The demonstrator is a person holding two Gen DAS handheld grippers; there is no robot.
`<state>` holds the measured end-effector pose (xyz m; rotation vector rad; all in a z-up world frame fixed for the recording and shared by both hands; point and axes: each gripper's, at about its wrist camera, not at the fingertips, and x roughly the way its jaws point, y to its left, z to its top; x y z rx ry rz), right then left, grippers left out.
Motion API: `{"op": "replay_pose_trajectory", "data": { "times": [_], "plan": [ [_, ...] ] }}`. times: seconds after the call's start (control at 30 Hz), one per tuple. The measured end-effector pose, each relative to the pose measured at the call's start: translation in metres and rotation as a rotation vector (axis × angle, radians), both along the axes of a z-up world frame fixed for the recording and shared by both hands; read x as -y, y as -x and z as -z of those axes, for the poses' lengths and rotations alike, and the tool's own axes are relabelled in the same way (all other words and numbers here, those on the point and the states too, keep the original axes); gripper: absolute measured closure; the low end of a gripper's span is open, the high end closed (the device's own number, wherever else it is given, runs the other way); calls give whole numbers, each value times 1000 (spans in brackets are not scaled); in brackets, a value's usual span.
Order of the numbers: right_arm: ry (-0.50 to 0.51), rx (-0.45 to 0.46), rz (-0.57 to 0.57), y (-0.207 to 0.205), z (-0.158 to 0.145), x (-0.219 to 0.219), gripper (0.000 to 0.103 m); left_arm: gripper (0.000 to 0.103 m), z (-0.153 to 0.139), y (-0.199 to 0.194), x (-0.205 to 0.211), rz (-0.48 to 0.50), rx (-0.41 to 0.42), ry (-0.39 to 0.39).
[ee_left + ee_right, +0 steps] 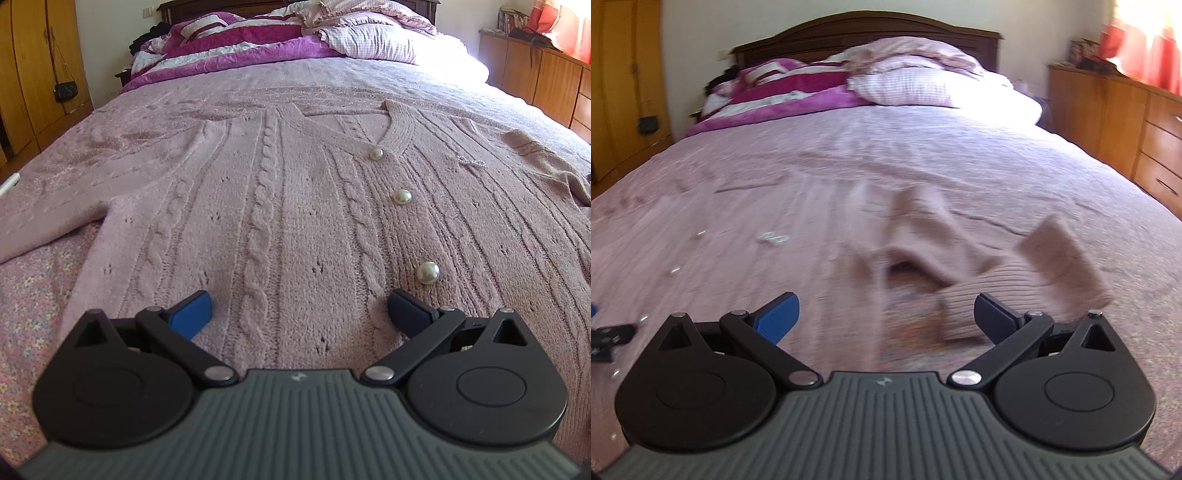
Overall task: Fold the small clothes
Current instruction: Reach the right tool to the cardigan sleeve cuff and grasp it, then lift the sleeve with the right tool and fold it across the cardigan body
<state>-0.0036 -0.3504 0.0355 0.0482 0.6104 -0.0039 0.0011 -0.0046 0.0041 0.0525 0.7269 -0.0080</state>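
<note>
A pink cable-knit cardigan with pearl buttons lies flat, front up, on the bed. My left gripper is open and empty, low over the cardigan's lower front. In the right wrist view, which is blurred, the cardigan's right sleeve lies crumpled with its ribbed cuff just ahead of the fingers. My right gripper is open and empty, right above that sleeve. The left gripper's edge shows at the far left of the right wrist view.
The bed has a pink cover. Pillows and a magenta quilt are piled at the headboard. A wooden wardrobe stands left of the bed. A wooden dresser stands to the right under a window.
</note>
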Motion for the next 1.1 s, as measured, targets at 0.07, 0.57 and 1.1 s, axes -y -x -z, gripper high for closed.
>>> {"op": "replay_pose_trajectory", "data": {
  "times": [0.07, 0.57, 1.1],
  "plan": [
    [-15, 2, 32, -6, 2, 13, 0, 0, 1, 0, 1, -1, 8, -5],
    [-93, -39, 213, -34, 29, 61, 60, 0, 1, 1, 0, -1, 16, 5],
    [-299, -37, 241, -27, 1, 74, 88, 0, -6, -4, -6, 26, -19, 25]
  ]
}}
